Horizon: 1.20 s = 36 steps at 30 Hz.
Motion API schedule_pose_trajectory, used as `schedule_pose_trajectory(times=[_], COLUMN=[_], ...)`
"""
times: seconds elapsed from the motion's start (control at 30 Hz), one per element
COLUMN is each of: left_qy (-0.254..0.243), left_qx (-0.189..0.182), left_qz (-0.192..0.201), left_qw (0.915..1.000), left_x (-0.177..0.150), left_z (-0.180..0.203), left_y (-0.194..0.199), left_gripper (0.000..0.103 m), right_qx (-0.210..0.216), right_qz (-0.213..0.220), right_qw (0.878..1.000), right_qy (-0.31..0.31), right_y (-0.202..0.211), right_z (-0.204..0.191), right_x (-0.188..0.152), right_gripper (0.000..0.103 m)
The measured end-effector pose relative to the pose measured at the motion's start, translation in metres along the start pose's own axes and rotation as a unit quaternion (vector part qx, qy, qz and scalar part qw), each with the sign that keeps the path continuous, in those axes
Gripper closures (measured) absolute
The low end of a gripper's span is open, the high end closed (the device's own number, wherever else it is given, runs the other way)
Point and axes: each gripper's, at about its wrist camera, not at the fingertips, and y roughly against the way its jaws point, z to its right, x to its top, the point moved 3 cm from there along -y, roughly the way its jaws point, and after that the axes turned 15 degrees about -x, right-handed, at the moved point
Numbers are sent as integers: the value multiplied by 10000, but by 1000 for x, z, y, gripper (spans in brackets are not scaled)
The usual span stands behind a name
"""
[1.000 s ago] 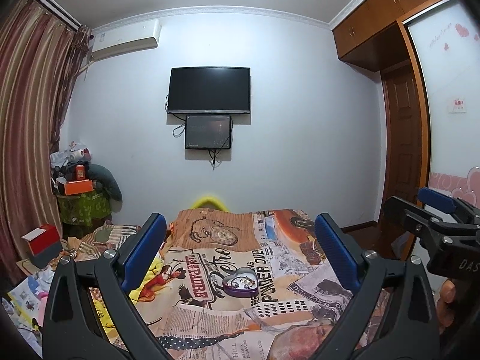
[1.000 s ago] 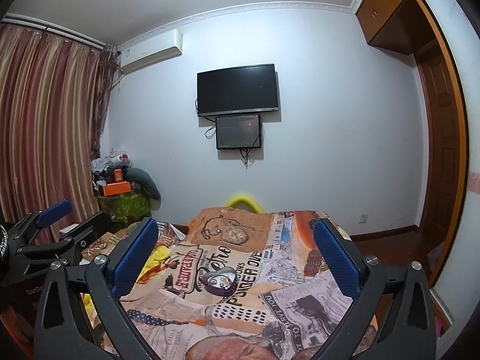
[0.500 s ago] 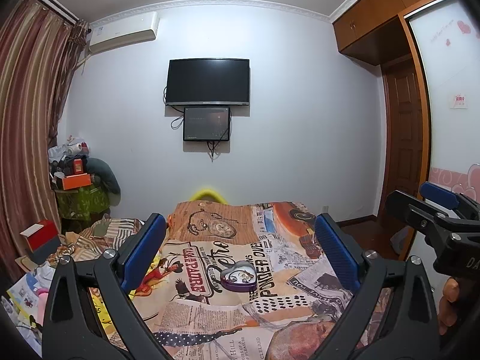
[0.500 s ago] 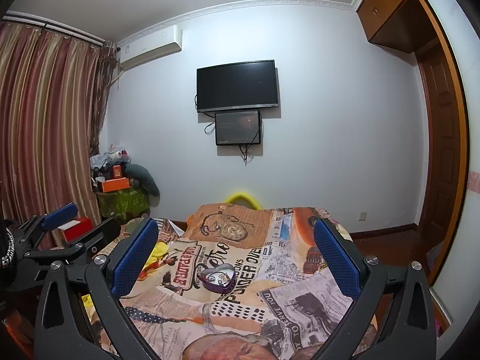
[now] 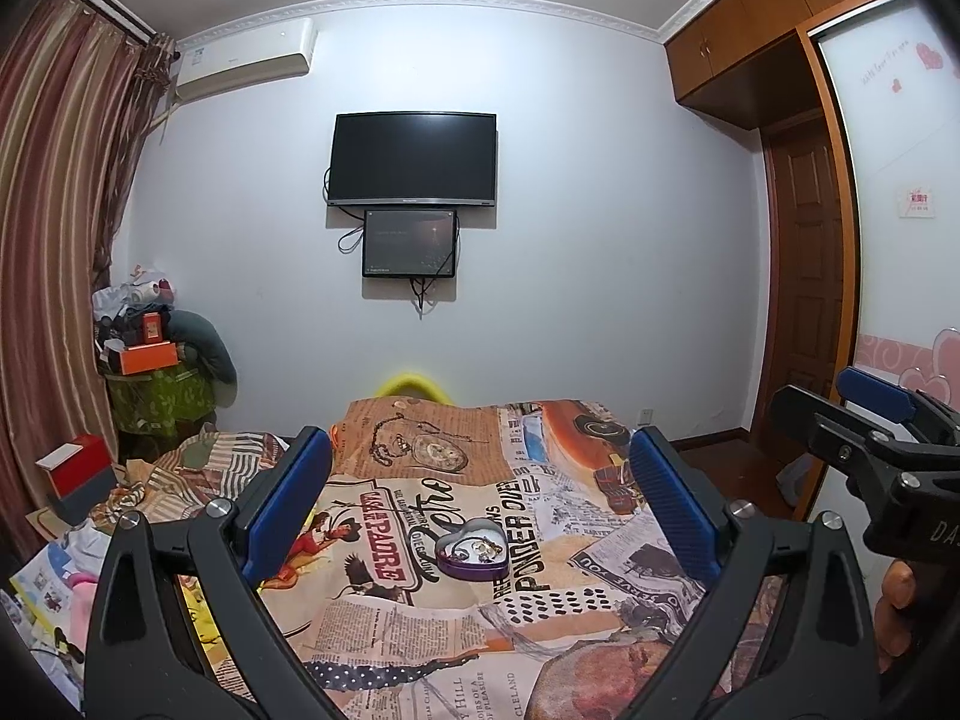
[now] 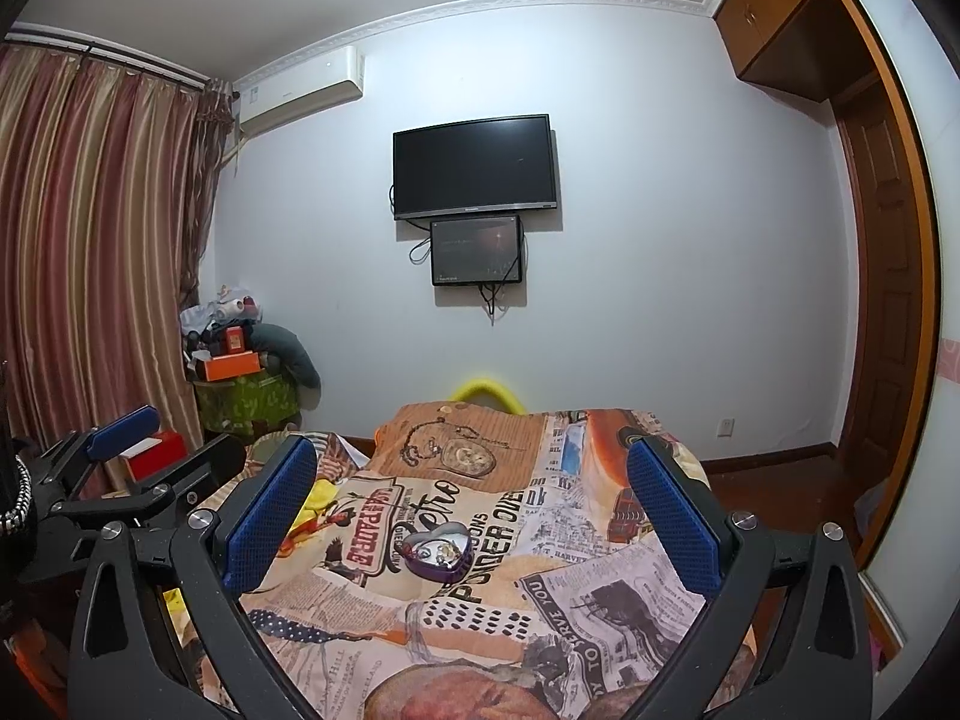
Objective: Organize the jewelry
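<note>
A purple heart-shaped tin (image 5: 473, 553) holding small jewellery is observed on the newsprint-patterned bedspread (image 5: 588, 564), near its middle. Left gripper (image 5: 480, 510) and right gripper (image 6: 471, 510) are held released, empty, above it. The tin lies ahead between both jaw pairs; neither is judged clearly nearer.

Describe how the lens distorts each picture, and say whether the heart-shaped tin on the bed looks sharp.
Left wrist view: fisheye bends the curtain and wardrobe inward, corners go black; the heart-shaped tin is fairly sharp, its contents too small to identify. Right wrist view: same bowing at the curtain and door frame; the tin is equally clear, lighting even.
</note>
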Motion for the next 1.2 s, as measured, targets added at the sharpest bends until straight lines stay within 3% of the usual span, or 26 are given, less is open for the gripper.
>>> schedule_pose_trajectory(times=[1.2], left_qy=[134], left_qx=[-158], left_qz=[-116], left_qw=[9997], left_x=[-5], left_z=[-5], left_y=[-6], left_gripper=[3], right_qx=[5], right_qz=[-76], right_qw=[10000], right_qy=[3], right_y=[-3], right_z=[2], right_x=[-2], right_gripper=[0])
